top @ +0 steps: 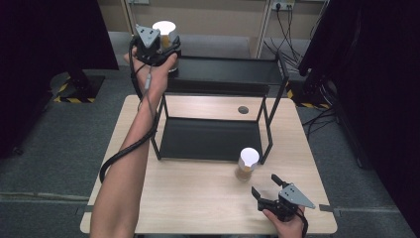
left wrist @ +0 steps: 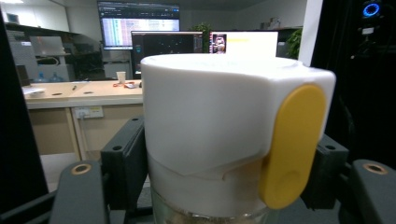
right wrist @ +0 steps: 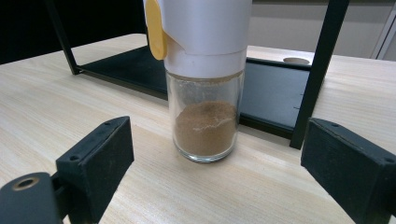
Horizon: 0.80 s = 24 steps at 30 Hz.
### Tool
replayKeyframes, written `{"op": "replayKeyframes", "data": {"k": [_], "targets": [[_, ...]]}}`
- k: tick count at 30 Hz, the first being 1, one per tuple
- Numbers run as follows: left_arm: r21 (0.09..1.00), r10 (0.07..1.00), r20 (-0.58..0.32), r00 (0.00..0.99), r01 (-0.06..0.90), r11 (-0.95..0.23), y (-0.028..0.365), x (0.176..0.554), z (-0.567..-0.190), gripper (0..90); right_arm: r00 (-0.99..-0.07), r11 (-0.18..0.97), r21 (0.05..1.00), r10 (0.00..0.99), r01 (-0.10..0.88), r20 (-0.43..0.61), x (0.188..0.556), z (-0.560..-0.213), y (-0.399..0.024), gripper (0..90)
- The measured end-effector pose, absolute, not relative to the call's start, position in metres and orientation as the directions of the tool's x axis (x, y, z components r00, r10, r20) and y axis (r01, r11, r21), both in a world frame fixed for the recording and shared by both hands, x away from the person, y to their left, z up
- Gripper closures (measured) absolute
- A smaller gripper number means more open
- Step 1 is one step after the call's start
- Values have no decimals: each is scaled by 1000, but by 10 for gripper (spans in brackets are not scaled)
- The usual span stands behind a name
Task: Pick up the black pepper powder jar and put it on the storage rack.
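Left gripper point(top: 166, 47): raised at the far left corner of the black rack, by its top shelf; a cable trails from it down the person's forearm.
Left jaws: one on each side of the far spice jar point(left wrist: 233, 135), close against its white cap; whether they press on it cannot be told.
Far spice jar: at the far left corner of the rack's top shelf point(top: 233, 69), upright, white cap with a yellow flip tab, glass body below.
Right gripper point(top: 266, 187): at the near right of the counter point(top: 198, 198), held low in the person's hand.
Right jaws: wide apart, nothing between them, pointing toward the near spice jar point(right wrist: 205, 84).
Near spice jar: upright on the counter, just in front of the rack's near right leg, holding brown powder in its lower half, yellow tab on its white cap; well apart from the right jaws.
Rack point(top: 277, 94): black metal, two shelves, on the far half of the counter; bottom shelf bare.
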<state>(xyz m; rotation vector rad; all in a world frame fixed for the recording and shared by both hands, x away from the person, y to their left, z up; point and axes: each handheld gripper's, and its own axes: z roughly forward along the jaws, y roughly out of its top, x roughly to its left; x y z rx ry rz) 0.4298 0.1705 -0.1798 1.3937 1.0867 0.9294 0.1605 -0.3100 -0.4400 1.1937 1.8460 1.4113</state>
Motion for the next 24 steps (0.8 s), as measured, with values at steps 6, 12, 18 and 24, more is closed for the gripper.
{"op": "replayKeyframes", "data": {"k": [6,12,18,24], "targets": [[995,965,-16,261,97,-10,169,422,-179,154,-476,71,942,874,328,100,161,-440,-310,94],[997,964,-7,266,75,-13,173,410,-182,144,-476,73,941,874,330,99,161,-439,-310,93],[999,961,-1,277,46,-12,178,396,-187,142,-477,74,941,873,329,98,161,-439,-309,92],[999,958,9,286,34,-19,180,382,-193,142,-477,75,941,874,329,97,161,-439,-309,91]]}}
